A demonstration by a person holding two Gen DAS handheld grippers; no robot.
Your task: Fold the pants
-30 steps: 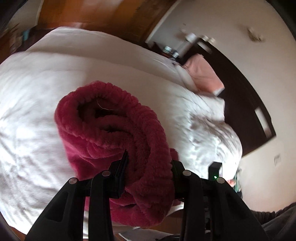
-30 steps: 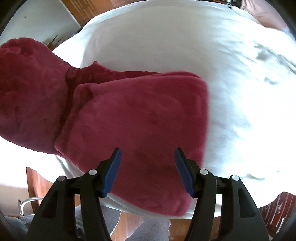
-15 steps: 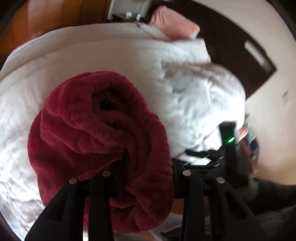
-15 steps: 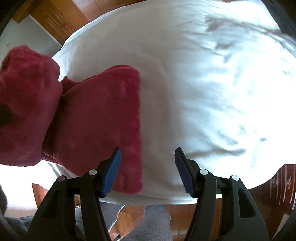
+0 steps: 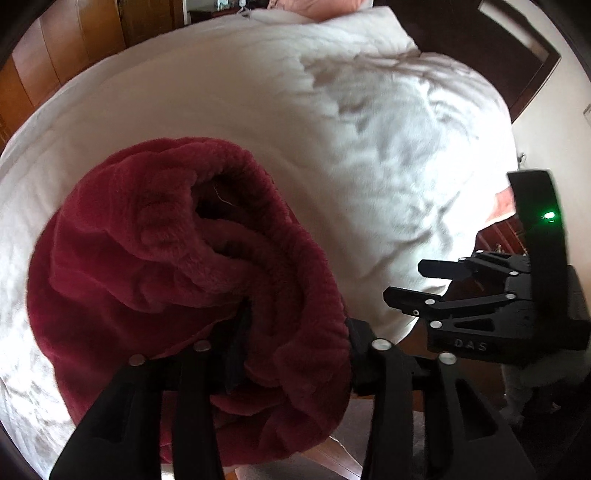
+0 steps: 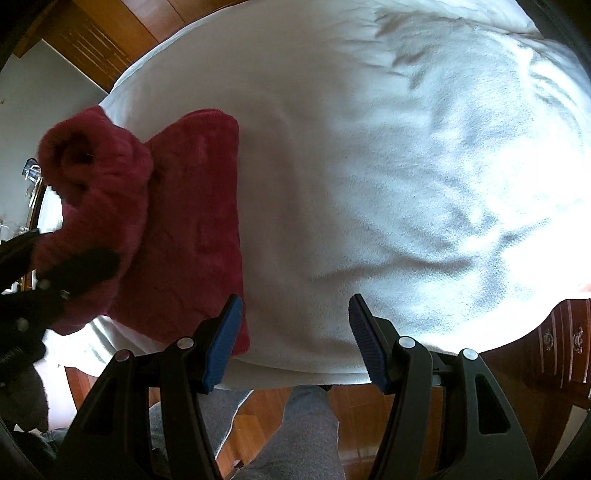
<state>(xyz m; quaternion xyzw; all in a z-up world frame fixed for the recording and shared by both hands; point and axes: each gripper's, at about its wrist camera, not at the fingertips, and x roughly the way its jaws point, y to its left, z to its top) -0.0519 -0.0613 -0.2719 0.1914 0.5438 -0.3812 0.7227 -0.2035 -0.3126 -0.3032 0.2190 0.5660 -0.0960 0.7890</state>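
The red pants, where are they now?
The red pants lie near the left front edge of the white bed, one bunched end between the left hand-held gripper fingers.

Bed: a white duvet [image 5: 332,122] is spread across it, rumpled on the right.
Headboard: dark wood [image 5: 517,55] is seen beyond a pink pillow [image 5: 317,4].
Floor: reddish wood boards [image 6: 273,402].
Wardrobe: orange-brown panels [image 5: 70,48].
Drawers: dark, carved [image 6: 557,343].
Light: strong glare is cast on the duvet's right side.

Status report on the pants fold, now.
Left gripper fingers just opening, red pants bunched between them. Right gripper open, empty, over white bed. Nothing in the way.
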